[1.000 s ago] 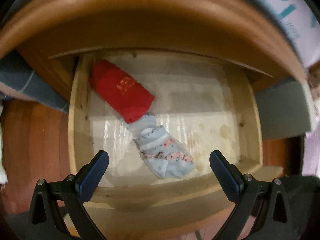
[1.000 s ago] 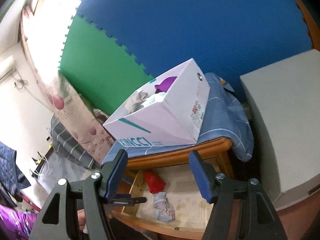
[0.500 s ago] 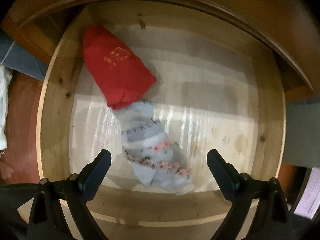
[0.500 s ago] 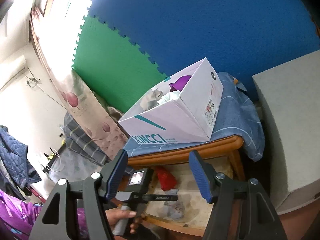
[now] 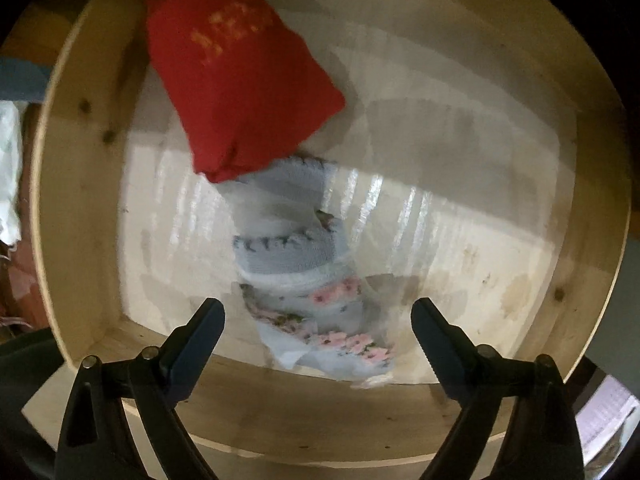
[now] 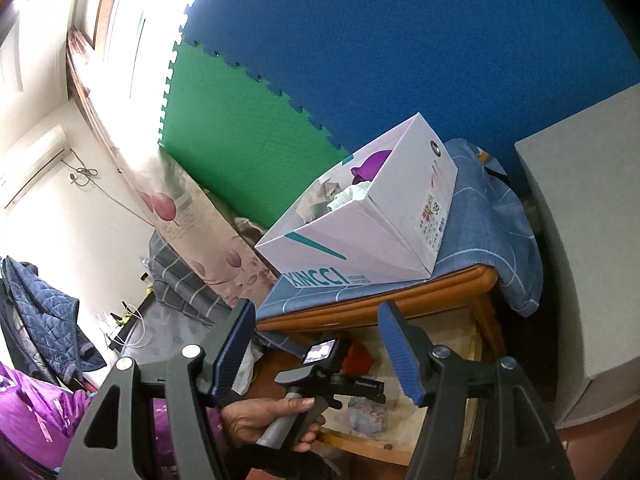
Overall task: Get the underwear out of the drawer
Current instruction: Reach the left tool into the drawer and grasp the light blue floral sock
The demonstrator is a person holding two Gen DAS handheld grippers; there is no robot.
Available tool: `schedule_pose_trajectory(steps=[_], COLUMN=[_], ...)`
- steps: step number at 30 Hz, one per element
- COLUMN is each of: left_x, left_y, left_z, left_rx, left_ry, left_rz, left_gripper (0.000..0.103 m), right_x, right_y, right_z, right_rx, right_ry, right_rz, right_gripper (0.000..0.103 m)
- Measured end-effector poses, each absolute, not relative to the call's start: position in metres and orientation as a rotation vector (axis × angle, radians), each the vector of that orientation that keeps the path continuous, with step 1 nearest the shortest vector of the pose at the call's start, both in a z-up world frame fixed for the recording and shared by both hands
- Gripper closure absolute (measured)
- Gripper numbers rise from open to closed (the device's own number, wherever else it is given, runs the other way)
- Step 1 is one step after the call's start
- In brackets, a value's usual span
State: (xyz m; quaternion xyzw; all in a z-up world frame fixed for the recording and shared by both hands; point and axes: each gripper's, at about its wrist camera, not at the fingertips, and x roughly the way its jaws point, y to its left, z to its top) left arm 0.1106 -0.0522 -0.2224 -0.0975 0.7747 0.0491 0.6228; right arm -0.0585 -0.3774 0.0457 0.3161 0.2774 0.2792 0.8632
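Observation:
The wooden drawer stands pulled out. Inside lie a folded red garment at the back left and light blue underwear with pink flowers in front of it, partly under its edge. My left gripper points down into the drawer just above the blue underwear. Its jaws are closing, with the underwear between them, but the pads touch nothing. In the right wrist view a hand holds that gripper over the drawer. My right gripper hovers in front of the drawer, open and holding nothing.
A white shoebox with clothes in it sits on a blue cloth atop the wooden nightstand. A grey box stands to the right. Blue and green foam mats cover the wall. Purple fabric lies low on the left.
My left gripper has sunk into the drawer and tipped downward, so the clothes fill more of its view; its jaws have narrowed a little. The hand with it has entered the right wrist view.

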Motion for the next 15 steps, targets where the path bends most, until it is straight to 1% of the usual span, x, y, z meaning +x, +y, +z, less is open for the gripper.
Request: schedule_pose_trajectory(steps=[4, 6, 8, 11, 12, 13, 14, 15], left_x=[0.118, 0.124, 0.124, 0.125, 0.124, 0.123, 0.123, 0.122], left_y=[-0.051, -0.045, -0.043, -0.047, -0.046, -0.045, -0.046, -0.046], left_z=[-0.233, -0.247, -0.259, -0.260, -0.259, -0.257, -0.256, -0.255], left_rx=[-0.276, -0.269, -0.275, -0.264, -0.247, -0.214, -0.181, -0.155], left_ry=[1.826, 1.817, 1.878, 1.862, 1.858, 1.849, 1.847, 1.844], left_rz=[0.089, 0.102, 0.126, 0.105, 0.109, 0.126, 0.139, 0.136], left_gripper=[0.014, 0.014, 0.013, 0.017, 0.024, 0.035, 0.041, 0.050], right_x=[-0.059, -0.060, -0.060, -0.060, -0.059, -0.058, -0.058, -0.057], right_y=[-0.380, -0.384, -0.386, -0.393, -0.395, -0.398, -0.401, -0.403], right_z=[0.044, 0.043, 0.043, 0.041, 0.039, 0.038, 0.036, 0.035], right_rx=[0.672, 0.684, 0.696, 0.723, 0.738, 0.759, 0.776, 0.789], right_ry=[0.587, 0.584, 0.583, 0.580, 0.578, 0.577, 0.577, 0.575], right_rz=[0.585, 0.584, 0.582, 0.574, 0.575, 0.575, 0.574, 0.572], right_gripper=[0.038, 0.038, 0.037, 0.037, 0.037, 0.037, 0.037, 0.037])
